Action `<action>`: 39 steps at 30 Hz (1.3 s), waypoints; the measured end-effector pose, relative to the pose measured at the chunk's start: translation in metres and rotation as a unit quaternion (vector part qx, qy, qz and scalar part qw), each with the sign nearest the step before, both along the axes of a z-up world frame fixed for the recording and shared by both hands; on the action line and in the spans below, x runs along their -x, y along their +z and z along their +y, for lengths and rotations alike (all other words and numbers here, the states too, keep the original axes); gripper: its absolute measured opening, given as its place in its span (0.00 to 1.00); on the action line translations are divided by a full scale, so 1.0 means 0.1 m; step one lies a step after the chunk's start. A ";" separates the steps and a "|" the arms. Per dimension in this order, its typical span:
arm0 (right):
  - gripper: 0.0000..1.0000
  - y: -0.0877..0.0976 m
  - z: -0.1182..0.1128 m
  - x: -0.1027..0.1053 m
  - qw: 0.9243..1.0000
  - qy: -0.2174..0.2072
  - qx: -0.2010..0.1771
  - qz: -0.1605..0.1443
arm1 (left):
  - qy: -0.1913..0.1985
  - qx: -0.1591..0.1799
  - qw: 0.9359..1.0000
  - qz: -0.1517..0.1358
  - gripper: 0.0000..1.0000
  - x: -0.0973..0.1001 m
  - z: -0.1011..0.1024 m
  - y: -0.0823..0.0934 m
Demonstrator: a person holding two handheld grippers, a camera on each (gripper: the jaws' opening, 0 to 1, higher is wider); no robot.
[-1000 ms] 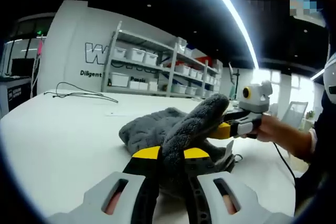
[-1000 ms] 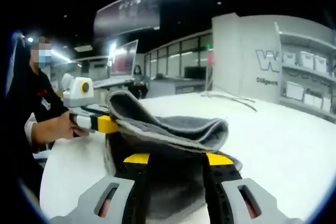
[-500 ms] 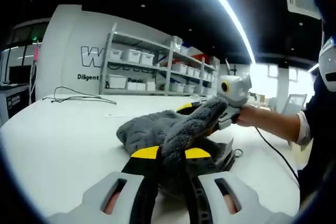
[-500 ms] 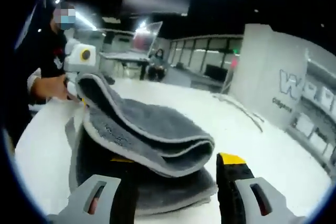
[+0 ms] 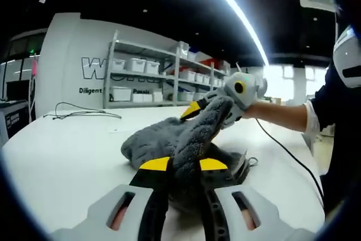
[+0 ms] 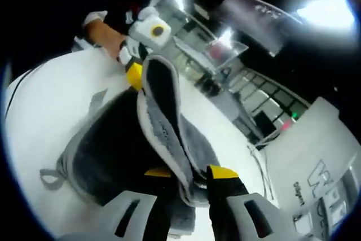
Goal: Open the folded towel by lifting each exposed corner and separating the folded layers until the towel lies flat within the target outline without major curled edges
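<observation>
The towel (image 5: 169,139) is lying on the table (image 5: 62,150), rising between the left gripper (image 5: 183,165) in front and the right gripper (image 5: 206,108) behind it.

grey towel (image 5: 186,139), folded, edge lifted

White table (image 5: 62,156) spans the lower half of the left gripper view and the left side of the right gripper view. Lying on it: grey towel (image 5: 155,139), bunched at centre frame; thin black cable (image 5: 84,112), looped at far left edge, middle left of frame.
</observation>
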State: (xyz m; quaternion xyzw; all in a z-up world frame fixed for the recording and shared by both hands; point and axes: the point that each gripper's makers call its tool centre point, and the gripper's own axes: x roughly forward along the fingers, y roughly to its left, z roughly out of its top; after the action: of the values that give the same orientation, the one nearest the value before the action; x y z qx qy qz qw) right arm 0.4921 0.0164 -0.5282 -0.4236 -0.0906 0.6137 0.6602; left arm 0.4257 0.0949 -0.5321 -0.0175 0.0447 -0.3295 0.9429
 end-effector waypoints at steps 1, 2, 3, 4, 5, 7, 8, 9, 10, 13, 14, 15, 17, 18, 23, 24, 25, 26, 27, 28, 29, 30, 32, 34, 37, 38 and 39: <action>0.09 0.00 -0.01 0.00 1.000 0.002 0.002 0.001 | -0.001 -0.001 1.000 -0.002 0.17 0.01 0.00 0.00; 0.09 0.01 -0.01 0.00 1.000 0.003 0.003 0.000 | -0.002 -0.004 1.000 -0.004 0.17 0.03 0.00 0.01; 0.07 0.02 -0.01 0.00 1.000 0.005 0.005 -0.006 | -0.002 -0.006 1.000 -0.007 0.17 0.04 0.00 0.01; 0.06 0.04 0.00 -0.01 1.000 0.005 0.009 -0.012 | -0.004 -0.009 1.000 -0.011 0.18 0.06 -0.01 0.02; 0.06 0.05 0.01 0.01 1.000 0.006 0.013 -0.016 | -0.004 -0.010 1.000 -0.014 0.20 0.07 -0.01 0.04; 0.05 0.10 0.03 0.02 1.000 0.008 0.016 -0.017 | -0.003 -0.017 1.000 -0.024 0.26 0.08 -0.03 0.07; 0.05 0.11 0.04 0.03 1.000 0.011 0.017 -0.015 | -0.001 -0.025 0.999 -0.028 0.29 0.09 -0.04 0.08; 0.05 0.13 0.06 0.05 1.000 0.013 0.019 -0.015 | 0.001 -0.038 0.999 -0.034 0.32 0.09 -0.05 0.08; 0.05 0.14 0.08 0.06 0.999 0.015 0.022 -0.017 | 0.003 -0.050 0.998 -0.039 0.33 0.09 -0.06 0.09; 0.05 0.17 0.12 0.04 0.999 0.015 0.038 -0.026 | 0.008 -0.077 0.996 -0.052 0.39 0.10 -0.10 0.10; 0.05 0.19 0.14 0.05 0.998 0.016 0.043 -0.031 | 0.009 -0.084 0.995 -0.056 0.41 0.10 -0.11 0.11; 0.05 0.21 0.15 0.06 0.998 0.017 0.045 -0.034 | 0.012 -0.100 0.993 -0.063 0.44 0.10 -0.11 0.11; 0.05 0.28 0.19 0.08 0.998 0.021 0.049 -0.038 | 0.020 -0.120 0.990 -0.075 0.47 0.10 -0.11 0.14; 0.05 0.31 0.22 0.09 0.997 0.024 0.055 -0.046 | 0.024 -0.126 0.988 -0.080 0.48 0.10 -0.11 0.16; 0.05 0.36 0.34 0.12 0.994 0.033 0.076 -0.074 | 0.036 -0.133 0.985 -0.105 0.49 0.12 -0.13 0.33; 0.05 0.37 0.37 0.13 0.993 0.036 0.078 -0.077 | 0.041 -0.137 0.984 -0.109 0.49 0.11 -0.12 0.35; 0.05 0.37 0.39 0.14 0.993 0.038 0.080 -0.081 | 0.044 -0.141 0.982 -0.114 0.49 0.11 -0.11 0.38; 0.05 0.39 0.42 0.14 0.993 0.039 0.081 -0.081 | 0.047 -0.145 0.982 -0.115 0.49 0.11 -0.11 0.39; 0.05 0.40 0.44 0.15 0.992 0.040 0.081 -0.082 | 0.052 -0.152 0.980 -0.116 0.48 0.11 -0.10 0.40; 0.05 0.43 0.47 0.15 0.992 0.043 0.080 -0.086 | 0.054 -0.158 0.979 -0.119 0.47 0.11 -0.10 0.41; 0.05 0.46 0.50 0.16 0.992 0.044 0.079 -0.089 | 0.056 -0.163 0.978 -0.120 0.46 0.11 -0.10 0.42; 0.05 0.47 0.51 0.16 0.992 0.045 0.078 -0.089 | 0.060 -0.167 0.977 -0.120 0.42 0.10 -0.08 0.43; 0.05 0.48 0.56 0.18 0.992 0.051 0.077 -0.091 | 0.068 -0.167 0.976 -0.120 0.39 0.08 -0.06 0.45; 0.05 0.49 0.61 0.19 0.991 0.056 0.078 -0.094 | 0.079 -0.163 0.976 -0.120 0.38 0.05 -0.03 0.48; 0.05 0.50 0.67 0.23 0.990 0.062 0.080 -0.100 | 0.098 -0.163 0.974 -0.122 0.35 0.00 0.02 0.54; 0.05 0.49 0.69 0.24 0.989 0.064 0.080 -0.102 | 0.104 -0.163 0.974 -0.118 0.34 -0.02 0.04 0.54; 0.05 0.49 0.71 0.24 0.989 0.066 0.080 -0.104 | 0.106 -0.161 0.974 -0.117 0.32 -0.03 0.06 0.55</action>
State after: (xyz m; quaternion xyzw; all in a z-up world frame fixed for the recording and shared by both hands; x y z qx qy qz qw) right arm 0.4678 0.0871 -0.4789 -0.5299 -0.1367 0.6137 0.5691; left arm 0.4289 0.1006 -0.4776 0.1687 -0.0151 -0.2161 0.9616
